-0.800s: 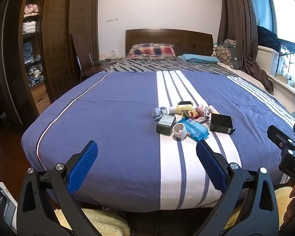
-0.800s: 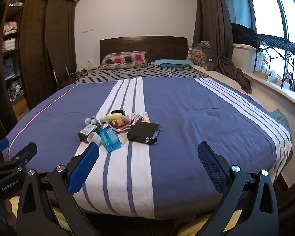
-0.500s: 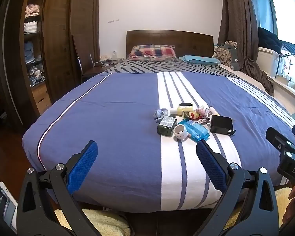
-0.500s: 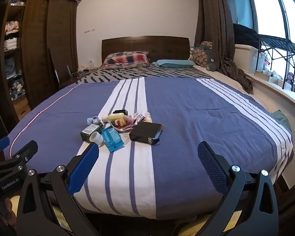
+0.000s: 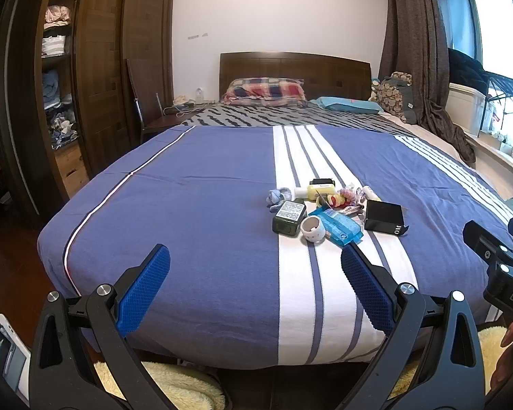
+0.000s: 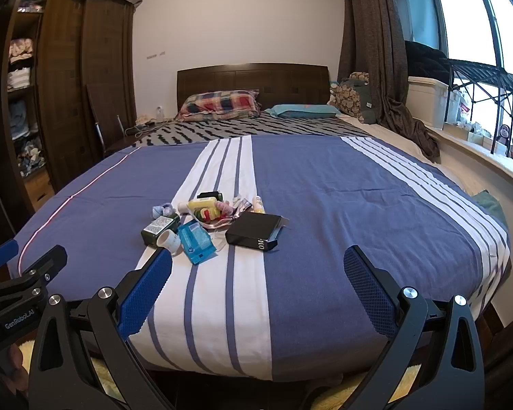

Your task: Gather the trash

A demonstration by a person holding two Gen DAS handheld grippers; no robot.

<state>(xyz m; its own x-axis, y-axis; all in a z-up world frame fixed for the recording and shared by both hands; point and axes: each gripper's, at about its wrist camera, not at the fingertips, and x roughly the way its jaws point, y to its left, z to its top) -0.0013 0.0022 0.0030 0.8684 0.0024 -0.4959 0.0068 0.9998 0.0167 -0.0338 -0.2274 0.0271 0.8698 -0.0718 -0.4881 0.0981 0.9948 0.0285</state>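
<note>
Biggest change over the last second: both views crept in toward the bed (image 5: 195, 205), so the striped cover filled a bit more of each frame than it did before. Small advance only; the pile was not yet within reach.

Trash cluster sat on the white centre stripe, nearer the foot than the pillows, items touching or overlapping. Nothing in it had shifted against the earlier frames.

- Black box (image 5: 383, 218) on the window-side edge of the pile, flap open, lying flat.
- Blue wipes pack (image 5: 340, 227) tilted at the front of the pile, just beside the box.
- Dark green bottle (image 5: 288, 217) lying on its side, label up, on the wardrobe side.
- Small white cup (image 5: 312, 229) on its side, touching the bottle and the wipes pack.
- Yellow tube, crumpled wrappers and a blue-grey wad of cloth behind those; too small to name better.

Left tongs (image 5: 254, 288) were spread wide, nothing between the pads, hanging over the foot of the bed. Right tongs (image 6: 258, 288) were likewise wide apart and empty, and showed at the right edge of the left view.

Read: approach phase, no pick begun. No bin or bag visible in either view, so the drop-off point was unknown. Cup and wipes pack looked like the closest first grabs.
</note>
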